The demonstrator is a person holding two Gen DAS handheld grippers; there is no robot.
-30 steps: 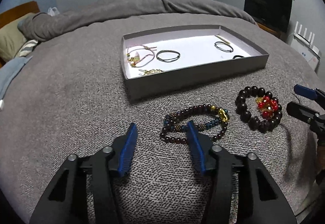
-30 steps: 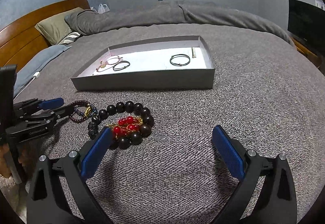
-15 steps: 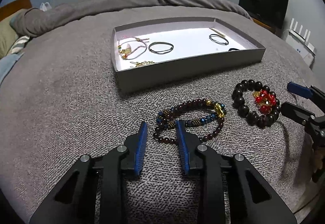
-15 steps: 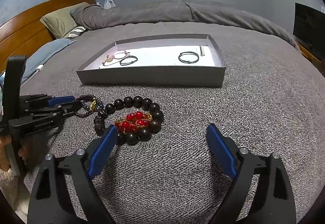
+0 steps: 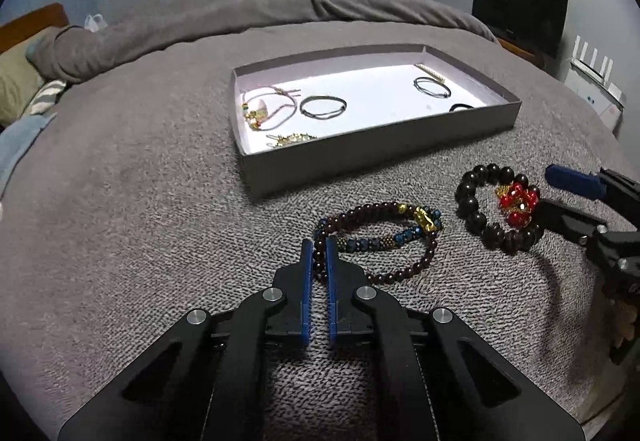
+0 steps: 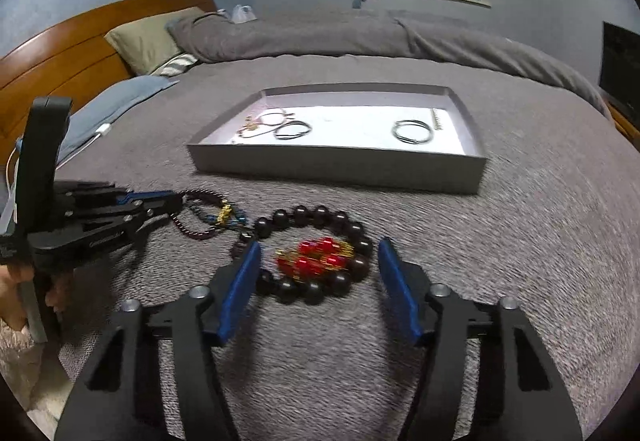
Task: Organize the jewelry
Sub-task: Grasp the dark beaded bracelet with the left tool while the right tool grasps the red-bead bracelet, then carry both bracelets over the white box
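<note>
Left gripper: your blue pads are pinched on the near strand of the small-bead bracelet, ready to lift it; the rest lies slack on the bed.
Right gripper: your jaws are closing around the large dark-bead bracelet with its red charm; the pads straddle it and do not yet press.
Tray: the shallow grey box just beyond both bracelets holds thin bangles and a gold piece; likely your destination.
Surface: grey knitted blanket on a bed.
Room: dim; wooden headboard, pillows, wall shelf, dark screen.

No readable text, labels or signs anywhere.
</note>
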